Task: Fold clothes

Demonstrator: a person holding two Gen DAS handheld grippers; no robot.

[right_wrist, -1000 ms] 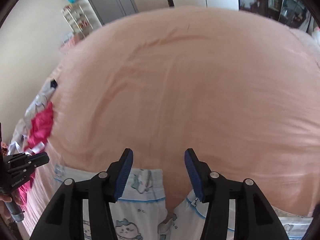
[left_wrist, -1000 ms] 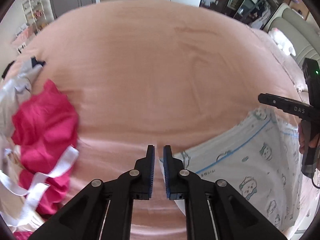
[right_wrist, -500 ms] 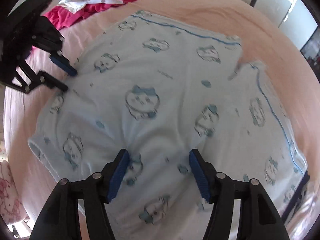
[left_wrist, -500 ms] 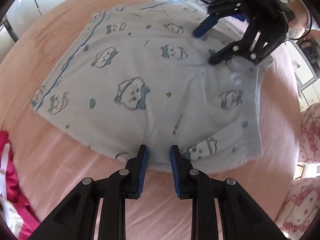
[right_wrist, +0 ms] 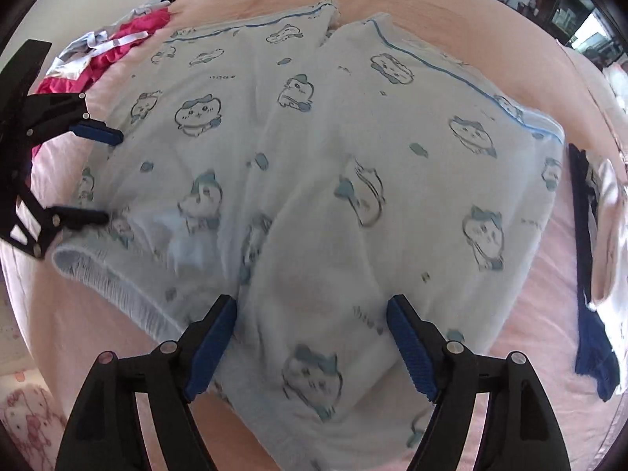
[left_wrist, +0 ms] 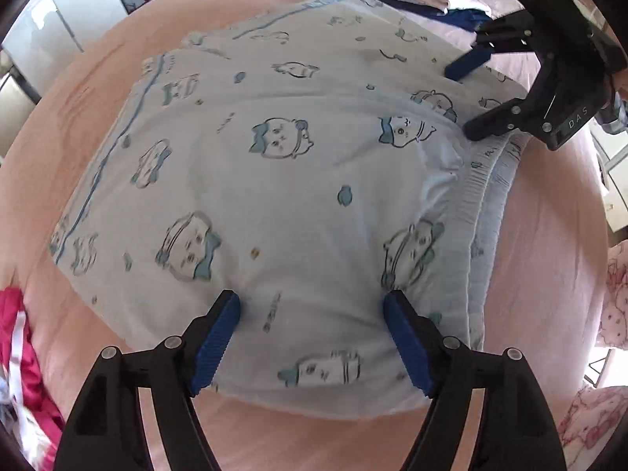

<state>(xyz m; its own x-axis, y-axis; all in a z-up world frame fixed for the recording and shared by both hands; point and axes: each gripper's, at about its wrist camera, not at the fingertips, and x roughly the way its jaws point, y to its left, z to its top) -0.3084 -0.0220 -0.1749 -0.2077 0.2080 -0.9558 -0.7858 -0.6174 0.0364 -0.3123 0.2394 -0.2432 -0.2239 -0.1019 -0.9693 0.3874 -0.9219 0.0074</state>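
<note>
At the far left a red garment (right_wrist: 129, 35) lies bunched on the bed (left_wrist: 98, 90), partly cut off by the frame edge. Beside it the left gripper (left_wrist: 312, 339) hangs low over the pale blue shorts (left_wrist: 274, 180), its fingers spread wide with nothing between them. The shorts lie flat on the pink sheet, waistband at one side. The right gripper (right_wrist: 312, 343) likewise stands wide open over the cloth, holding nothing. A dark blue garment (right_wrist: 588, 274) lies at the right edge, half hidden.
</note>
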